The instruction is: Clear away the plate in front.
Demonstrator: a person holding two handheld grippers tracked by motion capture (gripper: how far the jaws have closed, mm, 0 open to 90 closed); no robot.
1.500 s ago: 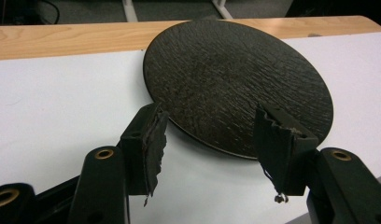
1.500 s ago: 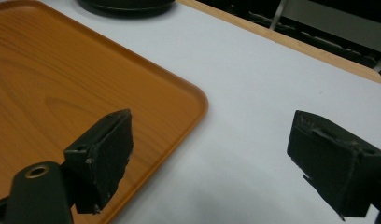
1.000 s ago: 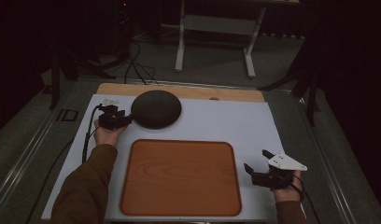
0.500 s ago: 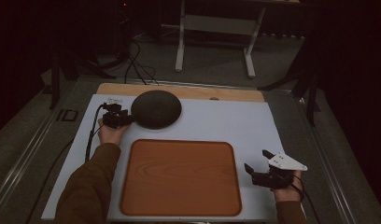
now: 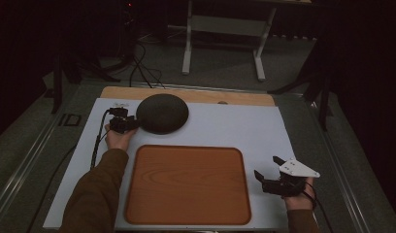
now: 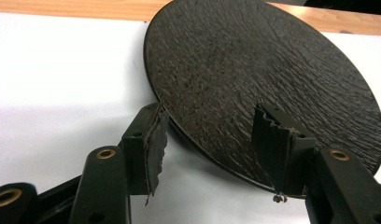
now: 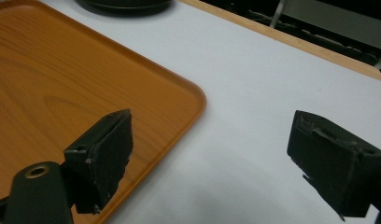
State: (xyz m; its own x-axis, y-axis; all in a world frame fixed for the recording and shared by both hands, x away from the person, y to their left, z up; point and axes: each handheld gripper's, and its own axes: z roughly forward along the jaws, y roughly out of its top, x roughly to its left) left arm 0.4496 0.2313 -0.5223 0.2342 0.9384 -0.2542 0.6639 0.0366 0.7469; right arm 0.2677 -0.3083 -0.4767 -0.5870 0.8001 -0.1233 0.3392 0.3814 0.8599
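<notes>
A dark, rough-textured round plate (image 5: 162, 112) lies at the back left of the white tabletop (image 5: 235, 127). My left gripper (image 5: 133, 124) is at the plate's left rim. In the left gripper view the plate (image 6: 254, 70) has its near edge between the spread jaws of that gripper (image 6: 209, 114): one pad touches the rim from outside, the other rests over the plate's top surface, and nothing is pinched. My right gripper (image 5: 266, 166) hovers open at the front right, beside the right edge of an orange wooden tray (image 5: 186, 148). In the right gripper view its jaws (image 7: 212, 123) stand wide over bare white table.
The tray (image 7: 191, 91) takes up the front middle of the table. A wood strip (image 5: 196, 95) runs along the table's far edge. A cable (image 5: 96, 143) trails from the left gripper. A white stand (image 5: 222, 29) is on the floor beyond.
The left gripper has edged slightly right, closer onto the plate's rim. The right gripper has stayed put.
</notes>
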